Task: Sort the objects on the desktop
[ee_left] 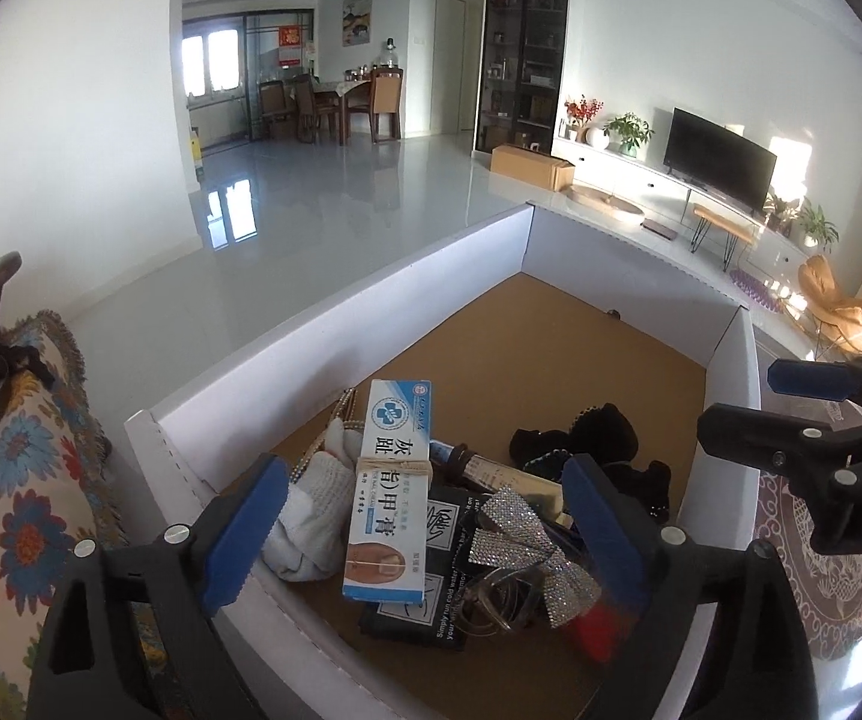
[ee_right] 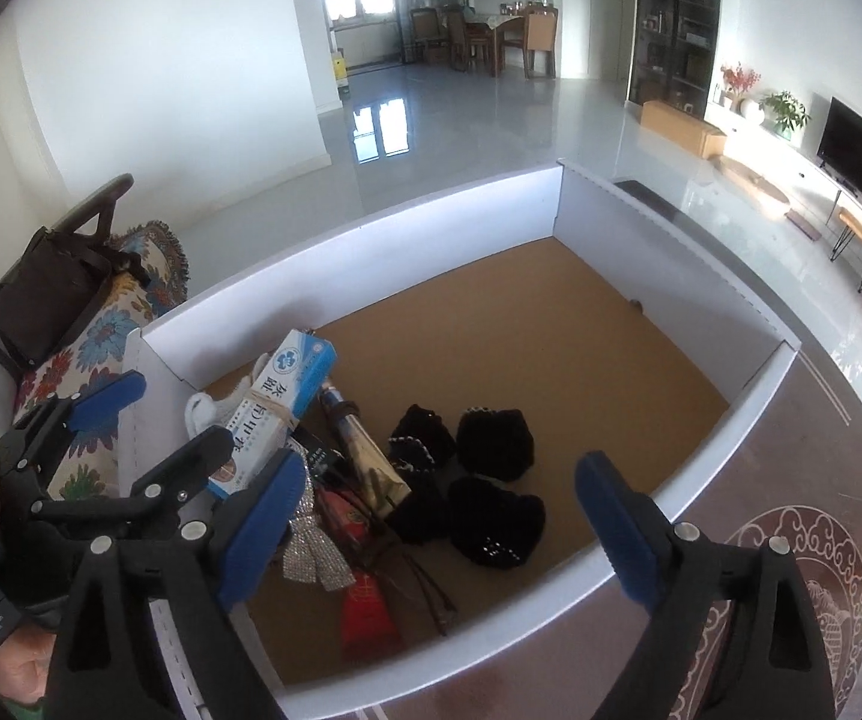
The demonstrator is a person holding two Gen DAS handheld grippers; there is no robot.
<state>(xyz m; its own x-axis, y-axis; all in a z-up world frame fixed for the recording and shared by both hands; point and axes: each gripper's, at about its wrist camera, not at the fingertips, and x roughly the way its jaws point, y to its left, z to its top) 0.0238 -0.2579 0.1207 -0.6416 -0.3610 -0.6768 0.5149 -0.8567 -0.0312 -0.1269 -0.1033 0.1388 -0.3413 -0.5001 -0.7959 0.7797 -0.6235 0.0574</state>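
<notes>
The white cardboard box with a brown floor holds everything, heaped toward its near-left corner, while the far half of its floor lies bare. The left gripper hangs over that heap with its blue-padded jaws spread wide and nothing pressed between them; directly between and just ahead of the pads lies the ointment carton, a long white-and-blue pack bound by a rubber band, its long axis running away from the gripper toward the box's far-left wall, so the jaws already straddle its narrow width. It rests tilted on a white knitted sock and a black leaflet pack; a rhinestone bow lies just to its right, touching the pile. The right gripper is likewise wide open and empty, poised over the near edge of the box, with the black beaded pouches between and just ahead of its jaws, near the middle of the floor. A gold-and-black tube lies between pouches and carton, and a red packet sits near the near wall. The left hand looks nearer the carton, the right nearer the pouches.
</notes>
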